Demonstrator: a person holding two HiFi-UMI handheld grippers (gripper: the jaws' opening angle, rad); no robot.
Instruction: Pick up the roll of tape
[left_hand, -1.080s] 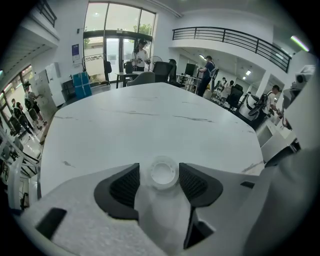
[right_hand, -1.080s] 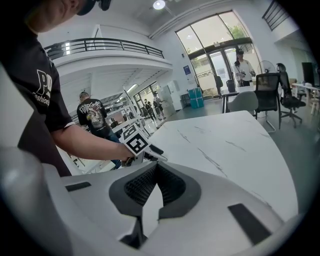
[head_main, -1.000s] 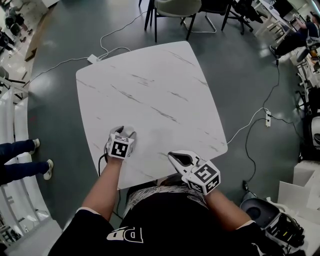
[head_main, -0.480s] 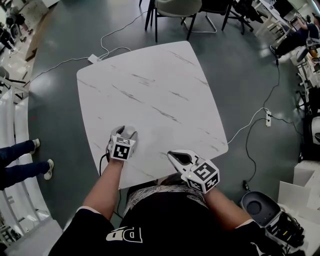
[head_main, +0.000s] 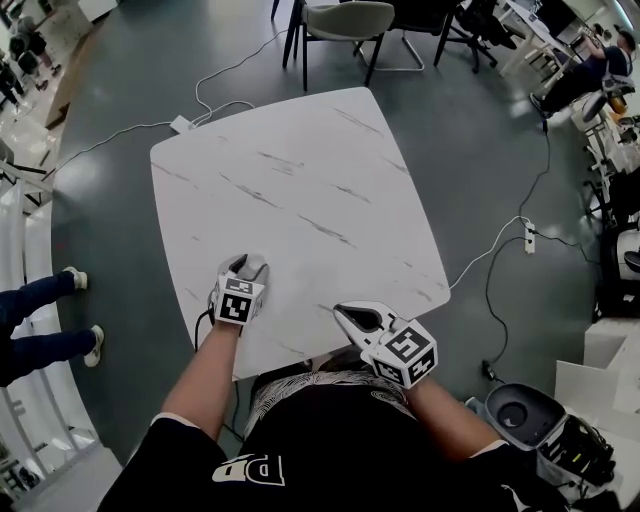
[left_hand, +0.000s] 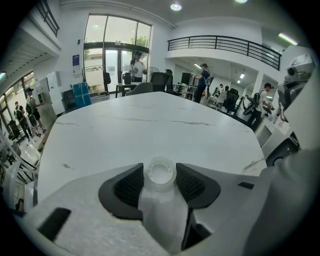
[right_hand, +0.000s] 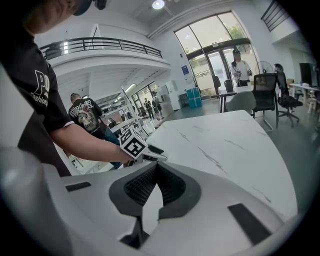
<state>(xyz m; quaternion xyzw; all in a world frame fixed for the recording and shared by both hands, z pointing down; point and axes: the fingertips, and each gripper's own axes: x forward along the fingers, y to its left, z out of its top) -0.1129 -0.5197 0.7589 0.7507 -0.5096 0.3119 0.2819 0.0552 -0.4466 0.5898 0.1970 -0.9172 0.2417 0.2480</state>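
A small whitish roll of tape (left_hand: 161, 173) stands on the white marble-look table (head_main: 300, 180) near its front left edge. My left gripper (head_main: 247, 266) points down at it; its jaws have just been closing and the dark pads (left_hand: 131, 185) now touch the roll on both sides. The roll itself is hidden under that gripper in the head view. My right gripper (head_main: 350, 316) hovers over the table's front edge, shut, with nothing between its jaws. In the right gripper view the left gripper (right_hand: 158, 155) with its marker cube shows to the left.
A chair (head_main: 345, 20) stands beyond the table's far edge. Cables (head_main: 490, 255) and a power strip (head_main: 181, 124) lie on the grey floor around the table. A person's legs (head_main: 40, 320) show at the left, and equipment (head_main: 530, 415) at the lower right.
The head view has shifted a little. Both grippers stay where they were on the table. The feet at the left have stepped slightly.
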